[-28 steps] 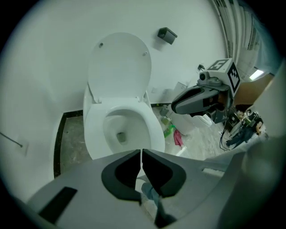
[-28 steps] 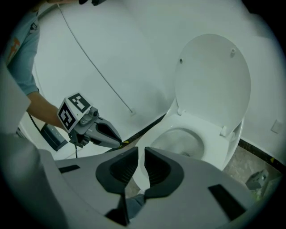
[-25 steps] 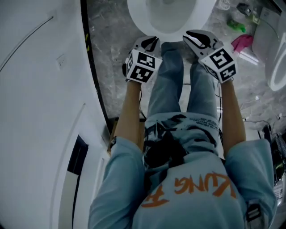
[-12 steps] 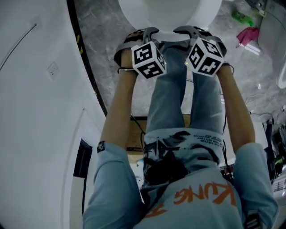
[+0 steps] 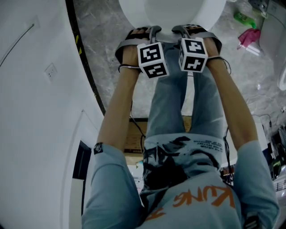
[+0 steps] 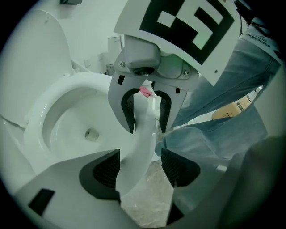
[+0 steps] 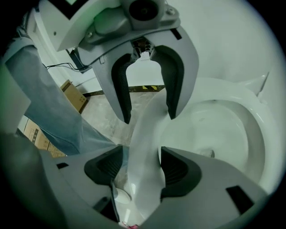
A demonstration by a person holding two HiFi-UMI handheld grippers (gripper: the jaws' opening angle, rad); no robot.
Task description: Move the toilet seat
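Note:
The white toilet (image 5: 172, 11) sits at the top of the head view, its lid (image 6: 42, 58) raised at the back. The front of the seat ring (image 6: 139, 147) runs between the jaws of both grippers, which face each other across it. My left gripper (image 5: 149, 30) (image 6: 140, 169) straddles the ring; its jaws are opening and its pads (image 6: 103, 172) do not press. My right gripper (image 5: 184, 29) (image 7: 140, 169) straddles the same ring (image 7: 143, 147) from the other side, its jaws also opening, its pads (image 7: 178, 172) close beside the ring.
The person's jeans-clad legs (image 5: 178, 98) stand right behind the grippers. A white curved wall (image 5: 35, 89) closes the left. A pink spray bottle (image 5: 247, 38) and a green bottle (image 5: 243, 18) lie on the marble floor at the right. A cardboard box (image 5: 134, 136) sits by the feet.
Both grippers have moved forward and closer together, onto the front of the toilet ring. Their jaws have spread wider around it.

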